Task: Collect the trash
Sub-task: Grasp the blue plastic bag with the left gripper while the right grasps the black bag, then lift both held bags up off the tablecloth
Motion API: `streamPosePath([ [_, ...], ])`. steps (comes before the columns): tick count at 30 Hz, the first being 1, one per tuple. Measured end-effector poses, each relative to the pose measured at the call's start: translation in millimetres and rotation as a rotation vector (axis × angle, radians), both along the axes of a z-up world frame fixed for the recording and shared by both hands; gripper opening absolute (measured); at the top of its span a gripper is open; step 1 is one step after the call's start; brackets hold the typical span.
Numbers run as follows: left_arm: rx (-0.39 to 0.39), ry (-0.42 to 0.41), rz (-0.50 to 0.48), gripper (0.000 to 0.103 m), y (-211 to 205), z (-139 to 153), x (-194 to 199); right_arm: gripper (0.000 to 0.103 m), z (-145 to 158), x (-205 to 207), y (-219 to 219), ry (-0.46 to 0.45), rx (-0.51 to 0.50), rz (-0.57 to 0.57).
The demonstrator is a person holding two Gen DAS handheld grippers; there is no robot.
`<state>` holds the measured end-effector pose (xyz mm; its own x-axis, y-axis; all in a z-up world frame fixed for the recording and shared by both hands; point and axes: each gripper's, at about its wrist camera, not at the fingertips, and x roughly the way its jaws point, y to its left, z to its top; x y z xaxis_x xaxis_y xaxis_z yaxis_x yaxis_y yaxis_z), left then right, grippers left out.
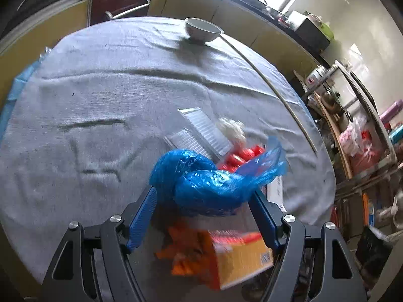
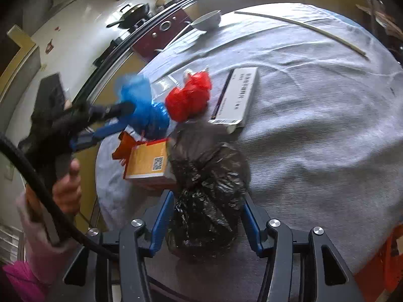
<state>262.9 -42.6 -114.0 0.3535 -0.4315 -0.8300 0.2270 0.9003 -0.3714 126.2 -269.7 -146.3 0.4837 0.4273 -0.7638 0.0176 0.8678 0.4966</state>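
The left gripper pinched a crumpled blue plastic bag above an orange box on the grey tablecloth. The right gripper clamped a black trash bag, with a red plastic bag and a white carton just beyond.

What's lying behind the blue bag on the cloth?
Behind the blue bag lie a red bag, white ridged trays and crumpled white paper. The blue bag covers the trays' near ends and most of the red bag.
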Motion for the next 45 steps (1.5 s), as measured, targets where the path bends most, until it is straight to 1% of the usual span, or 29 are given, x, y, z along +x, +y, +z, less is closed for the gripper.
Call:
streamPosePath([
  [1,-0.002,0.008,0.017,0.075,4,-2,6,0.046,0,1,4,-0.004,-0.017,0.010],
  [2,-0.009,0.012,0.023,0.073,8,-4,11,0.043,0,2,7,-0.008,-0.037,0.021],
  [3,-0.014,0.018,0.025,0.066,9,-6,15,0.042,0,2,10,-0.013,-0.049,0.027],
  [4,-0.015,0.030,0.030,0.061,12,-9,18,0.039,1,2,12,-0.023,-0.061,0.033],
  [5,-0.017,0.044,0.036,0.052,14,-12,21,0.038,2,2,14,-0.033,-0.072,0.038],
  [7,-0.021,0.043,0.045,0.051,16,-15,24,0.037,5,1,16,-0.053,-0.092,0.042],
  [8,-0.024,0.038,0.047,0.043,18,-16,24,0.036,7,0,17,-0.060,-0.095,0.044],
  [9,-0.031,0.040,0.049,0.038,20,-17,23,0.035,9,-1,17,-0.070,-0.095,0.044],
  [11,-0.058,0.036,0.066,0.037,23,-18,23,0.033,12,-4,15,-0.090,-0.094,0.042],
  [14,-0.069,0.023,0.083,0.035,26,-18,24,0.033,14,-7,14,-0.101,-0.101,0.042],
  [16,-0.068,0.019,0.087,0.034,26,-16,22,0.033,11,-8,14,-0.080,-0.109,0.032],
  [19,-0.045,0.002,0.079,0.033,24,-12,18,0.033,4,-6,12,-0.034,-0.076,0.037],
  [23,-0.031,-0.009,0.078,0.026,23,-9,18,0.035,-1,-1,11,-0.004,-0.043,0.039],
  [26,-0.022,-0.009,0.074,0.026,23,-6,19,0.036,-7,3,9,-0.006,-0.002,0.035],
  [28,-0.019,-0.005,0.078,0.030,23,-4,20,0.034,-9,3,8,-0.011,0.002,0.036],
  [29,-0.018,-0.004,0.079,0.042,24,-4,20,0.033,-9,3,8,-0.014,0.002,0.034],
  [30,-0.020,-0.005,0.084,0.057,24,-3,21,0.033,-8,2,8,-0.023,-0.002,0.031],
  [31,-0.022,-0.012,0.093,0.062,25,-3,22,0.033,-7,0,9,-0.031,-0.010,0.030],
  [32,-0.026,-0.019,0.105,0.064,25,-2,23,0.031,-6,-1,10,-0.038,-0.017,0.029],
  [36,-0.053,-0.009,0.088,0.064,16,-2,32,0.028,1,-6,10,-0.076,-0.054,0.029],
  [40,-0.016,-0.036,0.061,0.064,1,-8,34,0.027,2,-6,6,-0.088,-0.075,0.017],
  [41,-0.004,-0.040,0.059,0.060,-1,-9,35,0.027,0,-5,5,-0.078,-0.066,0.019],
  [42,0.004,-0.041,0.057,0.046,-2,-12,35,0.027,-1,-3,4,-0.067,-0.052,0.018],
  [43,0.003,-0.039,0.054,0.045,-2,-13,35,0.028,-2,-2,2,-0.058,-0.033,0.014],
  [45,0.002,-0.054,0.066,0.041,1,-11,34,0.032,-4,2,2,-0.038,-0.010,0.013],
])
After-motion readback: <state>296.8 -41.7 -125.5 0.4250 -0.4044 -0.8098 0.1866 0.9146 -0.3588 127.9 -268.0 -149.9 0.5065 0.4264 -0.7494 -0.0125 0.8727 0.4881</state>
